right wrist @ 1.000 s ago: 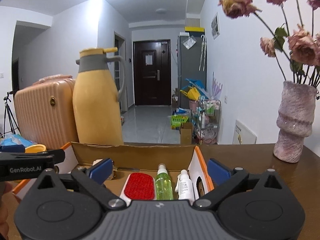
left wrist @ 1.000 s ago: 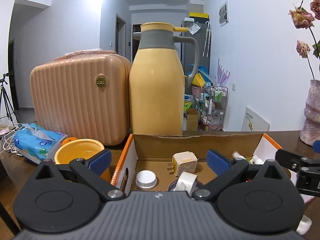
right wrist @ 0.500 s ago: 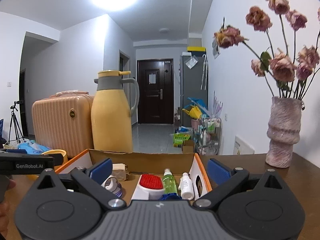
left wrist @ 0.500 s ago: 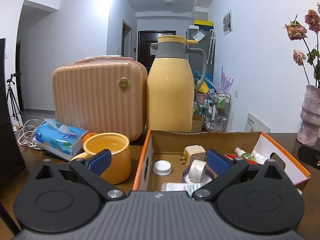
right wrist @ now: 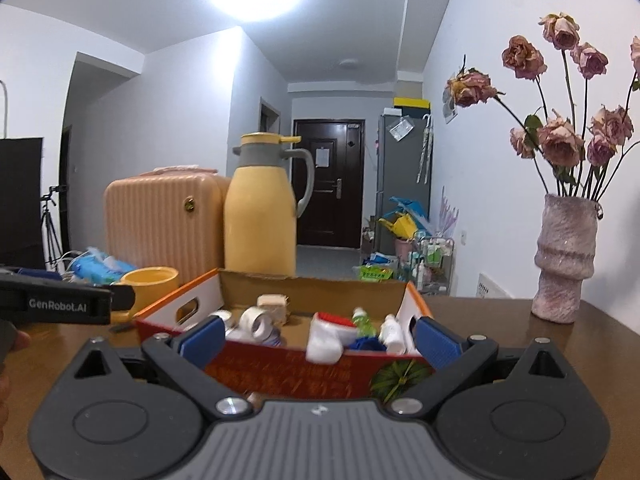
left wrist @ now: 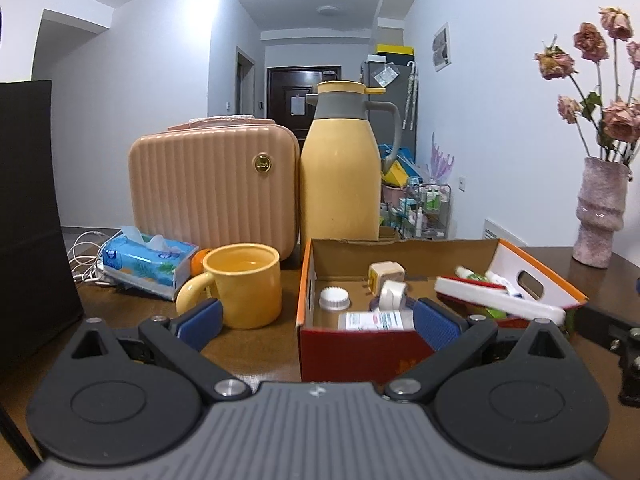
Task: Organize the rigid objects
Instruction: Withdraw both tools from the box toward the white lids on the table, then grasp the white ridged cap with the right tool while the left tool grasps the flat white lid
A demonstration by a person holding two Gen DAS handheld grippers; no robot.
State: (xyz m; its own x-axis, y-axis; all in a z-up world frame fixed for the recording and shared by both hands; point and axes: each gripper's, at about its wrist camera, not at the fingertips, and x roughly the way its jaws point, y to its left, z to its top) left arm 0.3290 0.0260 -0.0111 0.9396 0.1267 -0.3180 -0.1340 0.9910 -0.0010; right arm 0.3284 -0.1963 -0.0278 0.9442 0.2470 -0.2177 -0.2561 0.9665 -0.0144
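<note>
Dark wood desk [left wrist: 256,356], orange-rimmed cardboard box [left wrist: 400,248] already full. Both grippers' fingers wide, empty. Next: left gripper [left wrist: 316,322] squares up on yellow ceramic mug [left wrist: 246,290] left of box.

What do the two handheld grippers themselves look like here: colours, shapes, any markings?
Both match: the left gripper and right gripper have a ribbed grey body, two round black discs, black angled finger arms with silver pivot screws, and blue textured pads. The right wrist view shows white "GenRobot.AI" lettering on the left gripper's black side.
</note>
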